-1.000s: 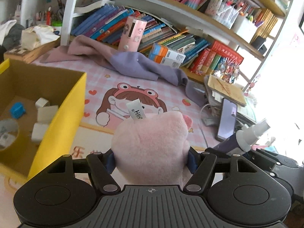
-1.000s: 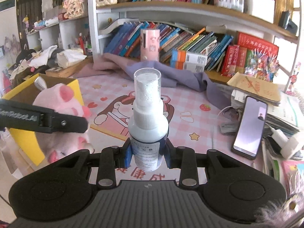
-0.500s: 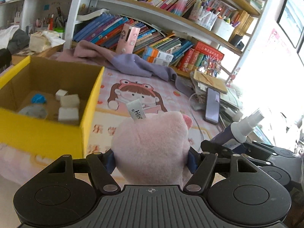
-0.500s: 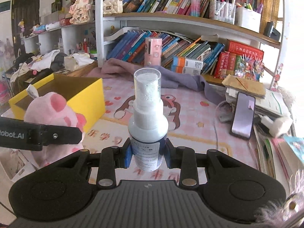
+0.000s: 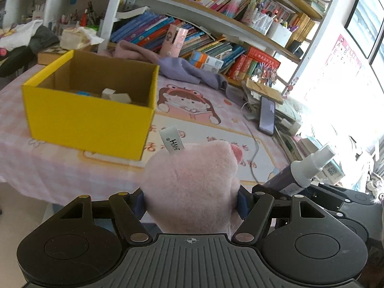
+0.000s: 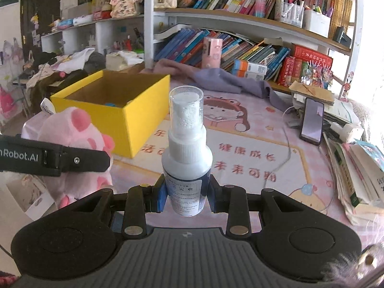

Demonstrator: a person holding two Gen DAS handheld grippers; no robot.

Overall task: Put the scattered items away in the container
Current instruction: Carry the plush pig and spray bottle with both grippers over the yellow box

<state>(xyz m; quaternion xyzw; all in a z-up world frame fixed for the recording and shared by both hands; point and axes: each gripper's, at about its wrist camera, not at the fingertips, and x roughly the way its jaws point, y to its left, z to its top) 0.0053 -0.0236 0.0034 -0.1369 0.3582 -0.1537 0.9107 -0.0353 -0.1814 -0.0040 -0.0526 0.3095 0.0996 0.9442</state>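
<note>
My left gripper (image 5: 191, 201) is shut on a pink plush pig (image 5: 189, 187) with a white tag, held off the near edge of the table. My right gripper (image 6: 187, 195) is shut on a white spray bottle (image 6: 187, 158) with a clear cap, standing upright between the pads. The yellow cardboard box (image 5: 88, 120) sits on the pink mat, ahead and to the left of both grippers, with a few white blocks and a blue piece inside. In the right wrist view the pig (image 6: 72, 129) and the left gripper's finger (image 6: 72, 162) show at the left, beside the box (image 6: 144, 124).
A phone (image 6: 312, 120) leans on a heap of papers and books at the right. A purple cloth (image 5: 187, 69) lies behind the box, below shelves full of books. A white cable (image 6: 285, 148) runs across the mat. Clothes lie piled far left.
Both grippers have pulled back from the table with their loads, so the box now stands farther away and whole in view. Both grips are unchanged.
</note>
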